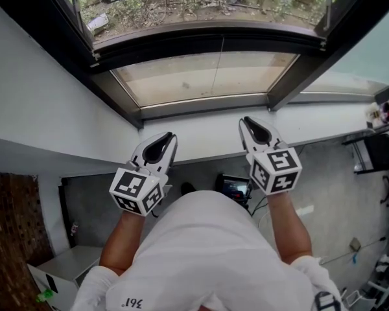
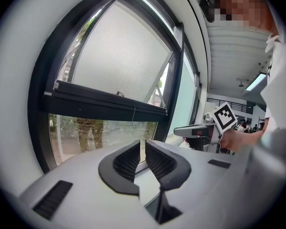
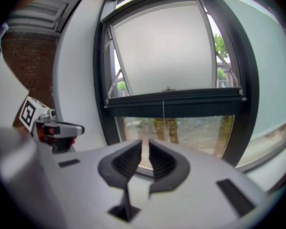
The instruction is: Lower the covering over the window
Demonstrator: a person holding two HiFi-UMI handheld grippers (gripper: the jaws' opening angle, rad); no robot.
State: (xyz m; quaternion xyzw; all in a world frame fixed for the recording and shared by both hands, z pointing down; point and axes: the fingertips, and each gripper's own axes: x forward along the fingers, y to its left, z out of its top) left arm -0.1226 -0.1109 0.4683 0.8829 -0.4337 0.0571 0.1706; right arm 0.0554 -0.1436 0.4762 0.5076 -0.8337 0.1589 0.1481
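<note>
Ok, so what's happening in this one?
A person stands at a dark-framed window, a two-jaw gripper in each hand. The pale roller blind is part way down: its dark bottom bar sits around mid-height, a thin pull cord hangs from its middle, and bare glass shows below. The left gripper and right gripper are held side by side short of the window, jaws narrowly apart with nothing between them. Neither touches the blind or cord.

White shirt (image 1: 214, 251), print (image 1: 131, 302) perhaps 361; left gripper (image 1: 172, 135), right gripper (image 1: 244, 119) grey, black-padded.
</note>
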